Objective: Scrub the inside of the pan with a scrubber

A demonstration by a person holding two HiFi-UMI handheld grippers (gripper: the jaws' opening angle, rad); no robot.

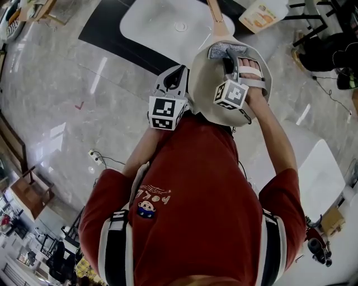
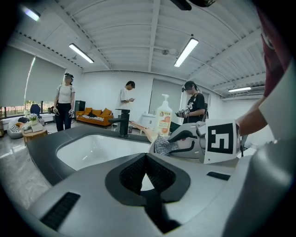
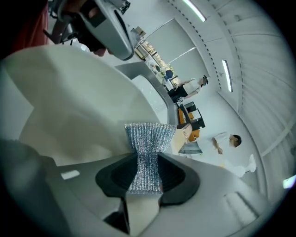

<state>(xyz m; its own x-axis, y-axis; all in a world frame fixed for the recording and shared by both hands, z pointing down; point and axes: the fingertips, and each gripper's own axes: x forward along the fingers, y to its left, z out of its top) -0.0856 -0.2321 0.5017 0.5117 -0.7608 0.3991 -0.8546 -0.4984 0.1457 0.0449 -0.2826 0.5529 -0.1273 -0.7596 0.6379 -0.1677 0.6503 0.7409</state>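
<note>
I hold a cream pan point(image 1: 202, 84) over the floor just before the sink, with its wooden handle point(image 1: 215, 10) pointing away from me. My left gripper point(image 1: 182, 75) is shut on the pan's left rim; a pale sliver of it shows between the closed jaws of the left gripper point(image 2: 146, 163). My right gripper point(image 1: 228, 58) is inside the pan, shut on a silver mesh scrubber point(image 1: 221, 50). In the right gripper view the scrubber point(image 3: 148, 139) fans out from the right gripper point(image 3: 147, 173) against the pan's inner wall point(image 3: 78, 106). The scrubber point(image 2: 162, 146) also shows in the left gripper view.
A white sink point(image 1: 162, 28) set in a dark counter point(image 1: 103, 28) lies ahead, with a black faucet point(image 2: 122, 122) and a soap bottle point(image 2: 164, 118) behind it. Three people point(image 2: 127, 99) stand in the room beyond. Glossy tiled floor point(image 1: 67, 95) lies to the left.
</note>
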